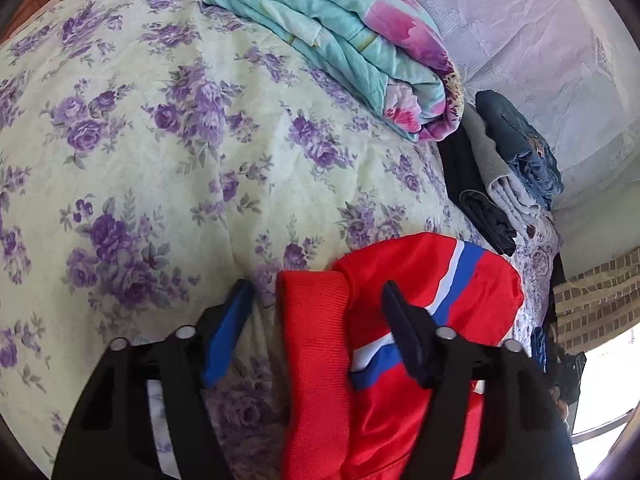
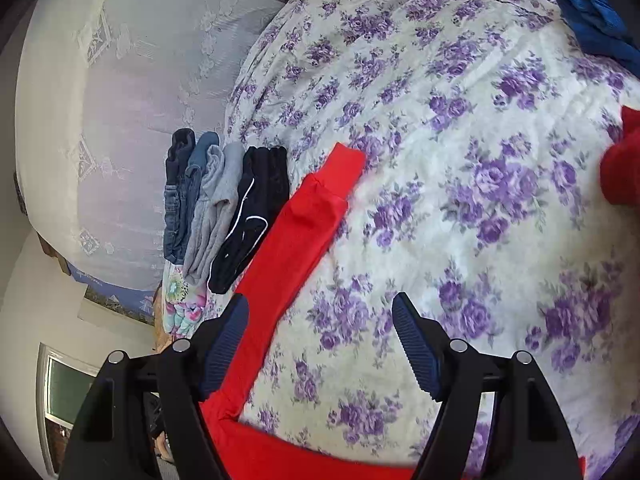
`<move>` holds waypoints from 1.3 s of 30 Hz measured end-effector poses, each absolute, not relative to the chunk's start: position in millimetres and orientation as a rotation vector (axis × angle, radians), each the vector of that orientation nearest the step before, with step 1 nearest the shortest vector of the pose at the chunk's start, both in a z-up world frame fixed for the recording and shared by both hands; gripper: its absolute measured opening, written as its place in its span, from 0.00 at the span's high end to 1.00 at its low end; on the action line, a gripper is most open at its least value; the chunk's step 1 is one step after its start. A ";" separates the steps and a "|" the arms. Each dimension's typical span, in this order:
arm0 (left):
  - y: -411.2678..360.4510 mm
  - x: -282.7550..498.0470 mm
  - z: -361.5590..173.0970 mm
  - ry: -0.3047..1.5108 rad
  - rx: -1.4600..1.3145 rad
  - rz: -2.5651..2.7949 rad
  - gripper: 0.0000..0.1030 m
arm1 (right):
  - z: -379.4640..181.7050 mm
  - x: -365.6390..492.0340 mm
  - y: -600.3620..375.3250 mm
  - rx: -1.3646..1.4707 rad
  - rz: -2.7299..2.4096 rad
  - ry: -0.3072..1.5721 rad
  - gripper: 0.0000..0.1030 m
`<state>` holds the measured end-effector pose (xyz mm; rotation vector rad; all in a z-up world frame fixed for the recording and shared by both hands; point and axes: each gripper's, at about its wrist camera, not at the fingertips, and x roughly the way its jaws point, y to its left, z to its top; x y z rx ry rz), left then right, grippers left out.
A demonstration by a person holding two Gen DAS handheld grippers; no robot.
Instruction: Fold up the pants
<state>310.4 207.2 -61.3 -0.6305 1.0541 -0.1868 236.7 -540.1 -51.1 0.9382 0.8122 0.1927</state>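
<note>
From my left wrist, my left hand-held gripper (image 1: pixel 316 312) stands with jaws apart astride the ribbed waistband of the red track pants with a blue and white stripe (image 1: pixel 420 280), neither pad pressing, lined up to pinch that end. They lie on the purple-flowered quilted bedspread (image 1: pixel 160 140), clear of the stack of folded dark, grey and denim garments (image 1: pixel 504 176).

From my right wrist, my right hand-held gripper (image 2: pixel 320 328) gapes empty beside the stretched red leg (image 2: pixel 296 232), cuff toward the stack, laid straight for folding.
</note>
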 end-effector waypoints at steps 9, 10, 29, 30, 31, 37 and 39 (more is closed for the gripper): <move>217.3 304.8 -75.5 0.976 -0.632 -0.309 0.63 | -49.8 335.6 -566.2 0.861 0.175 0.806 0.28; 219.4 304.0 -77.5 0.967 -0.646 -0.321 0.63 | -52.5 346.8 -568.0 0.853 0.172 0.814 0.28; 218.5 314.9 -79.3 0.930 -0.659 -0.393 0.57 | -103.7 453.2 -552.8 0.705 0.402 0.946 0.80; 218.5 315.7 -78.3 0.929 -0.657 -0.392 0.60 | -103.4 452.2 -553.9 0.704 0.396 0.941 0.83; 218.9 316.7 -77.6 0.929 -0.654 -0.388 0.63 | -102.3 450.0 -555.8 0.706 0.394 0.933 0.87; 217.3 314.6 -63.9 0.889 -0.640 -0.403 0.66 | -77.1 422.6 -561.7 0.708 0.395 0.841 0.93; 217.9 312.5 -53.9 0.859 -0.645 -0.419 0.74 | -67.2 412.9 -559.8 0.688 0.390 0.829 0.93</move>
